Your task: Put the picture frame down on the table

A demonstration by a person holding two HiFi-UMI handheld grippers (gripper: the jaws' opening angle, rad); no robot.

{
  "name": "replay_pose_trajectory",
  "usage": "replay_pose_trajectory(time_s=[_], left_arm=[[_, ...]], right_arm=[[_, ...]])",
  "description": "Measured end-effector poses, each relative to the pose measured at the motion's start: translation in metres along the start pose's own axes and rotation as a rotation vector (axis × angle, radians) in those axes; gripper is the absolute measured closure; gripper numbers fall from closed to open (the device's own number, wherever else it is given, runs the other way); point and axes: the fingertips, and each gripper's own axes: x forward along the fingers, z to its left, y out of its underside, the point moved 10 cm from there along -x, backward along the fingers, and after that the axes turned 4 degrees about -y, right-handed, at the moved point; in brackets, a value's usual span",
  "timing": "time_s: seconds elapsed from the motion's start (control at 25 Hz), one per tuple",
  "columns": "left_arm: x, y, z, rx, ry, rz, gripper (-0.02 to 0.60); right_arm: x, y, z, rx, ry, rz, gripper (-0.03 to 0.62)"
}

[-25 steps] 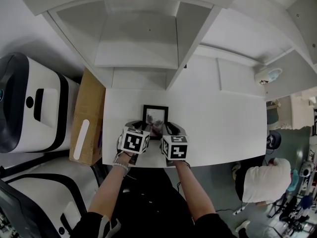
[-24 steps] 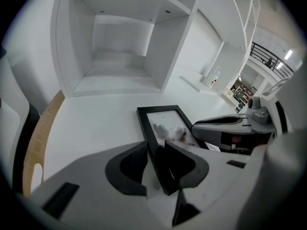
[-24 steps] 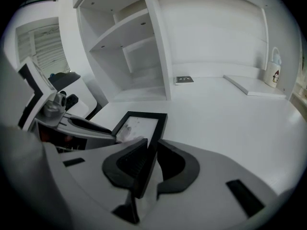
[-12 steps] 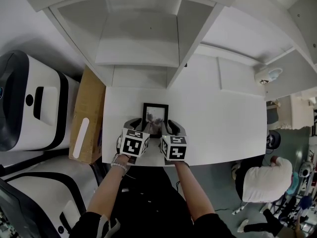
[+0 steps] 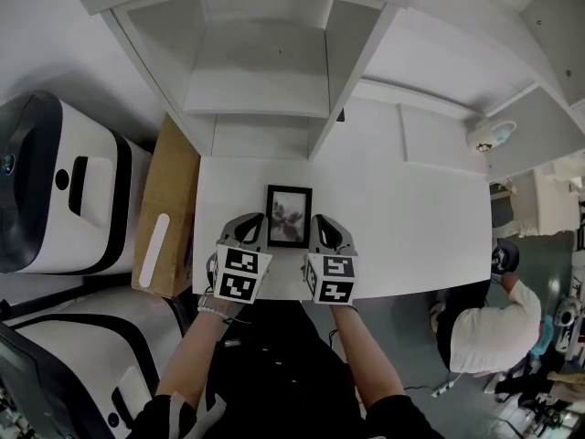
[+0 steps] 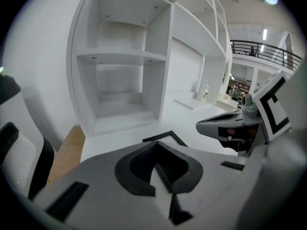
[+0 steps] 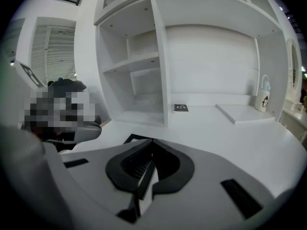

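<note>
On the white table top, near its front edge, the small black-edged rectangular picture frame lies flat with its greyish picture facing up, just in front of the upright divider of the white open-shelved wall unit. It sits between the tips of the two grippers, one along each long side, and neither grips it. The left gripper has just been closing its jaws; in the left gripper view they stand pressed together with nothing between them, and a corner of the frame shows on the table beyond them. The right gripper has likewise just been closing, and in the right gripper view its jaws meet on nothing, with a frame corner just past them. A bare forearm runs back from each gripper to the person. A flat brown cardboard box leans beside the table's left end, and a large white-and-black machine stands beyond that. A person in a white shirt is at the lower right.
</note>
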Motion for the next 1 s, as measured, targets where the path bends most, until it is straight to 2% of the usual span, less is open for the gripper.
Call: replay_pose_trajectory(time_s=[0.24,0.36,0.76,1.0], left_arm=[[-0.034,-0.025,-0.011,0.045,0.001,-0.113,0.58],[-0.051,-0.04,-0.017,0.081,-0.021,-0.183,0.58],[-0.112,-0.088,-0.028,0.13,-0.089,-0.381,0.58],[-0.141,-0.106,-0.029,0.119,-0.092,-0.461,0.58]], right_arm=[[-0.035,-0.024,0.008,-0.065,-0.012,-0.102,0.592],[-0.052,-0.038,0.011,-0.092,-0.008,-0.159,0.592],[-0.11,-0.088,0.023,-0.112,-0.038,-0.346,0.592],[-0.131,-0.11,0.032,-0.153,-0.055,-0.438,0.592]])
